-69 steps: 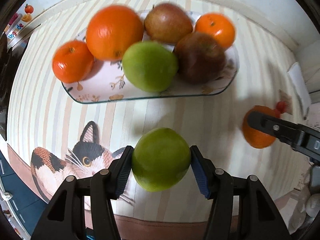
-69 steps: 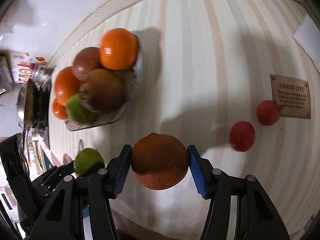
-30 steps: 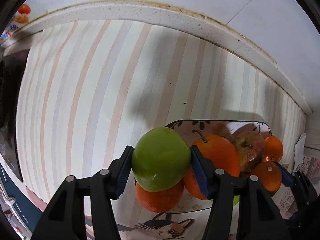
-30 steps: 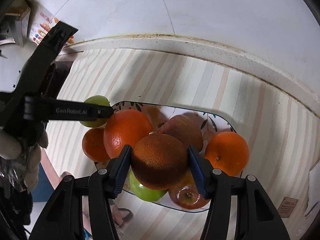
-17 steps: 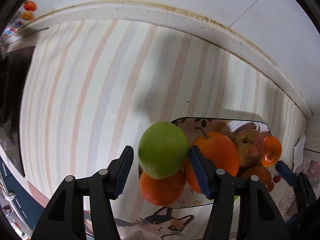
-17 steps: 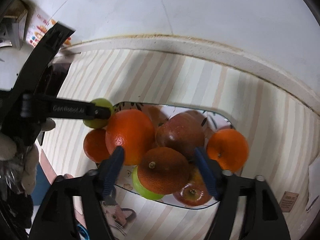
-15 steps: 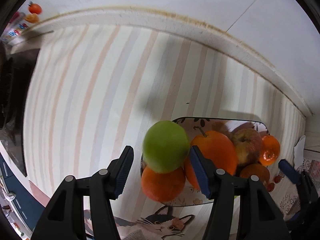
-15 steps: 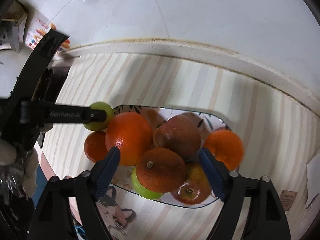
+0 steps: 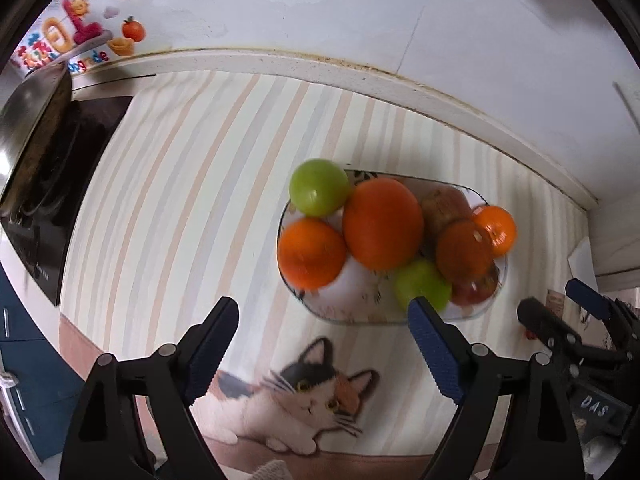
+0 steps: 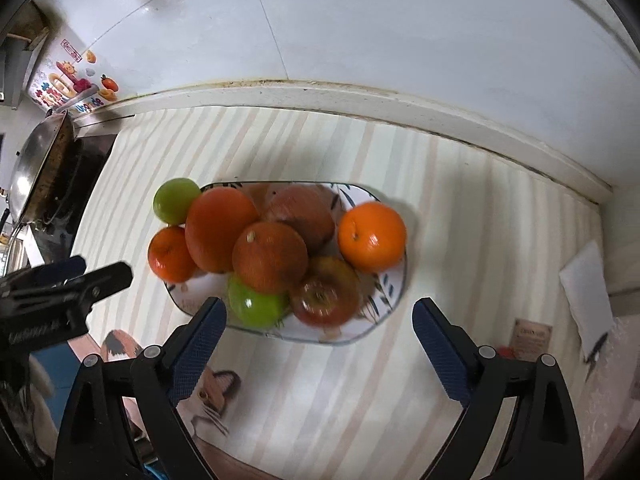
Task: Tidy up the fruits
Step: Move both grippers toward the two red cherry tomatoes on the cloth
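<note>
A glass plate [image 9: 352,321] [image 10: 320,340] on the striped counter is piled with fruit. A green apple [image 9: 319,193] [image 10: 176,201] rests at its far left rim, beside a big orange [image 9: 382,222] [image 10: 220,228]. A dark rough orange [image 9: 464,250] [image 10: 270,257] sits on top of the pile, over a second green apple [image 10: 256,304] and a red apple [image 10: 326,294]. My left gripper [image 9: 322,312] hovers above the plate's near side, jaws opening, nothing between them. My right gripper [image 10: 320,308] also hangs above the near rim, jaws opening and empty.
A steel wok [image 9: 32,120] [image 10: 40,164] sits on a black stove at the far left. A cat-print mat [image 9: 304,392] lies in front of the plate. White paper [image 10: 586,296] and a small brown sign [image 10: 532,338] lie at the right; a wall runs behind.
Both grippers let go of their fruit, opened wide and drew up and back. The green apple now lies at the plate's left rim, the dark orange on the pile.
</note>
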`<state>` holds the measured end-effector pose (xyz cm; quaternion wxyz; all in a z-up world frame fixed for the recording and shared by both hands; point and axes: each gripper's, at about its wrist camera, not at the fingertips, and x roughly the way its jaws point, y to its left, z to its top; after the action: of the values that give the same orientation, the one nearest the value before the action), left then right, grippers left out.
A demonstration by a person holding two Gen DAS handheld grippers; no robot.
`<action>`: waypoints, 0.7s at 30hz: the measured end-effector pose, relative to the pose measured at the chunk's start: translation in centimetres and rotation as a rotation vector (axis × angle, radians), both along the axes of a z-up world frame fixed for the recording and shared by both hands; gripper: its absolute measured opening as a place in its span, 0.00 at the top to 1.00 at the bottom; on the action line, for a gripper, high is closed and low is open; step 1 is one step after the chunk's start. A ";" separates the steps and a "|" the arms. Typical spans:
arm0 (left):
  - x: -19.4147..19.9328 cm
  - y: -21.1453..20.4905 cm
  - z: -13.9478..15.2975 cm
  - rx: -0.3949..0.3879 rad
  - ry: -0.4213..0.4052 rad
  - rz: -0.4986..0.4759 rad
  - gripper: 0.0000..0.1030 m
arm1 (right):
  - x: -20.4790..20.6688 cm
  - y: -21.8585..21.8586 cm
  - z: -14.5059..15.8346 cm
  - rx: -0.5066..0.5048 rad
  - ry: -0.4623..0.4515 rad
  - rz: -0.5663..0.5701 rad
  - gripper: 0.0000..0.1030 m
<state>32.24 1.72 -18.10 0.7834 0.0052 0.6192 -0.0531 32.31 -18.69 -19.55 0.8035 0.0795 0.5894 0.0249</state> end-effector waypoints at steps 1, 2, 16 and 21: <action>-0.9 -0.2 0.5 0.009 -0.022 0.003 0.16 | -0.6 0.0 0.3 -0.004 -0.007 -0.001 0.06; -1.5 -0.5 0.8 0.016 -0.036 -0.001 0.16 | -1.3 0.1 0.7 -0.011 -0.016 -0.001 0.06; -9.4 -1.1 8.0 0.007 -0.223 -0.019 0.16 | -10.4 -0.4 8.3 -0.033 -0.178 -0.041 0.06; -12.1 -1.1 10.5 0.003 -0.284 -0.029 0.16 | -13.5 0.0 11.2 -0.030 -0.237 -0.040 0.06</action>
<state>20.15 0.59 -7.55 0.8624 0.0230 0.5019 -0.0623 18.84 -18.74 -8.30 0.8691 0.0757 0.4887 0.0092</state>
